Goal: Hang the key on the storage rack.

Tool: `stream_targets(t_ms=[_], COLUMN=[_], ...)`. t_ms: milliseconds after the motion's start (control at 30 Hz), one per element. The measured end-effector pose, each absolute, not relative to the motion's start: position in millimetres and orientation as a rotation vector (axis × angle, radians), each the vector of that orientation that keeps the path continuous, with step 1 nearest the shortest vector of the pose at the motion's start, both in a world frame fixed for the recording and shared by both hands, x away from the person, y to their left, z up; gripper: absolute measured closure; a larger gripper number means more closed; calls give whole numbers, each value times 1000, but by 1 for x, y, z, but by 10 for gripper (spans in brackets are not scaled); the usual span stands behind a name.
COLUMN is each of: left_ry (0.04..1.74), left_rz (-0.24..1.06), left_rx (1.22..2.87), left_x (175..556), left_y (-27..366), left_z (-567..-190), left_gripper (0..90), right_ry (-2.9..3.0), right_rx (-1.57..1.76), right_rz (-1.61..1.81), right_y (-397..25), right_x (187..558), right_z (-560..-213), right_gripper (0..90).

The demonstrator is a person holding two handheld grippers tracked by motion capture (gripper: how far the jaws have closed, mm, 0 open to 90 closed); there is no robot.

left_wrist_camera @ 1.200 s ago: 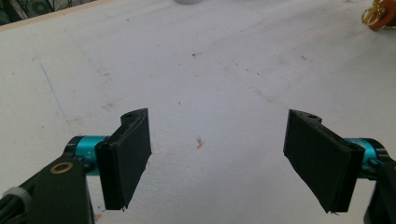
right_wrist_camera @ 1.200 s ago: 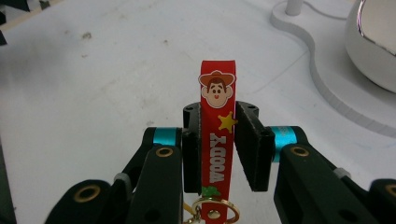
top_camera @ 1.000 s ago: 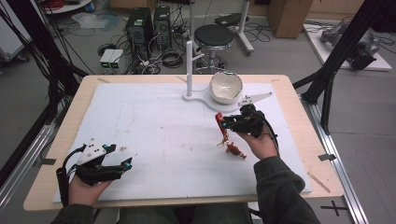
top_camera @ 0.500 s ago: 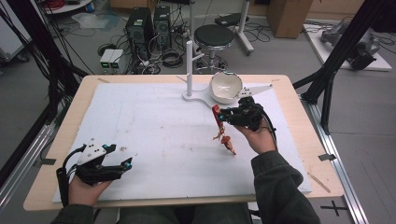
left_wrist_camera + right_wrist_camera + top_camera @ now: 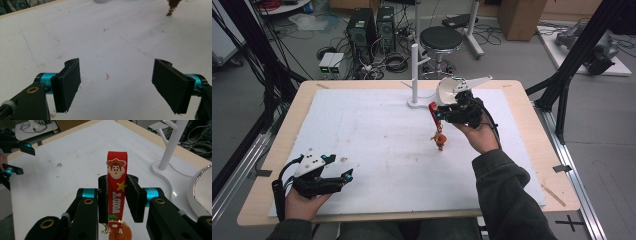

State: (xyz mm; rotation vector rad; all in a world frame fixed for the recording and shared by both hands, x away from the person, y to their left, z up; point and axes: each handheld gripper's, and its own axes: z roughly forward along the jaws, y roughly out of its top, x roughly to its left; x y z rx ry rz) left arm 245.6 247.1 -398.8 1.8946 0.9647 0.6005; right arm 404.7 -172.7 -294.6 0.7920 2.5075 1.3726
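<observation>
here the right gripper (image 5: 117, 195) clamps the red keychain strap (image 5: 116, 182).

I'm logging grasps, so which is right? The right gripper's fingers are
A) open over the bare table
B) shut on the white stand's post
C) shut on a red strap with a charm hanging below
C: the right gripper pinches the red strap, its charm dangling below.
</observation>
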Motion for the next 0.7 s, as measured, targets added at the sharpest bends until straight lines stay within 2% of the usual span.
stream_targets(t_ms=[700], left_ry=[964], left_rz=[604], left_rx=[1885], left_x=[245], left_y=[248], left_z=[-398], left_gripper=[233], right_ry=[2477], right_rx=[782], right_rz=[1389], right_y=[-130], right_x=[450], right_z=[-275], right_gripper=[732])
